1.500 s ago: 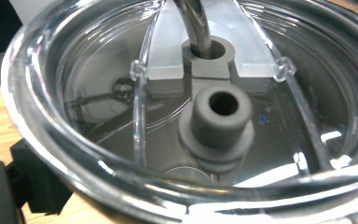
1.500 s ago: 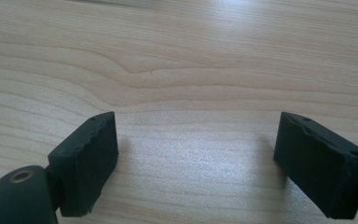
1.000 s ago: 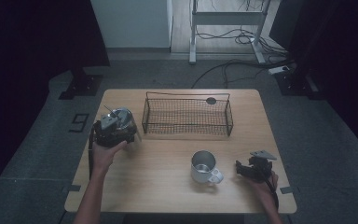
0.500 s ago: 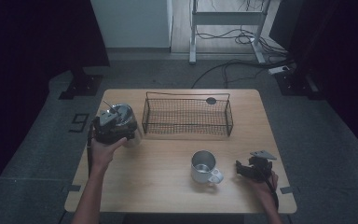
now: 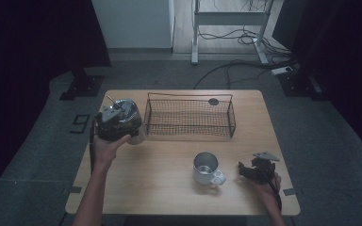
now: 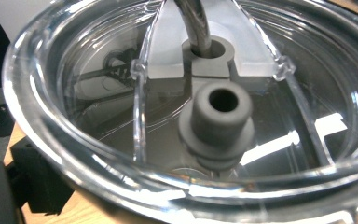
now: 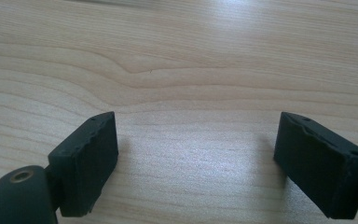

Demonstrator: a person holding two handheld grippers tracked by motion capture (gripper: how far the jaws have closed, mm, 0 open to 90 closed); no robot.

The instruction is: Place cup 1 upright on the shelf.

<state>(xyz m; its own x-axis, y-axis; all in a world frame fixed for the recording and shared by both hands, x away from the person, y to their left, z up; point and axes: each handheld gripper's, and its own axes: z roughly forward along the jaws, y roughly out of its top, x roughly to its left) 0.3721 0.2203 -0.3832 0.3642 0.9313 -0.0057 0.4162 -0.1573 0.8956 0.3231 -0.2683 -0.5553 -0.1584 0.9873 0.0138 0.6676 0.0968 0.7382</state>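
The left gripper [image 5: 119,123] is gripping a clear lid [image 6: 186,116], filling its view. The right gripper [image 7: 196,163] is resting wide apart on the table [image 7: 182,56], empty, beside the mug [image 5: 206,168].

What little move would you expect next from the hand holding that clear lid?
Probably carrying it right, toward the wire basket. The left gripper holds the clear lid above the table's left edge, beside the basket; the right gripper rests open near the metal mug.

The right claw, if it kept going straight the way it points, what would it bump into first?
Probably the metal mug. The right claw rests open on the table, pointing toward it, with bare wood between.
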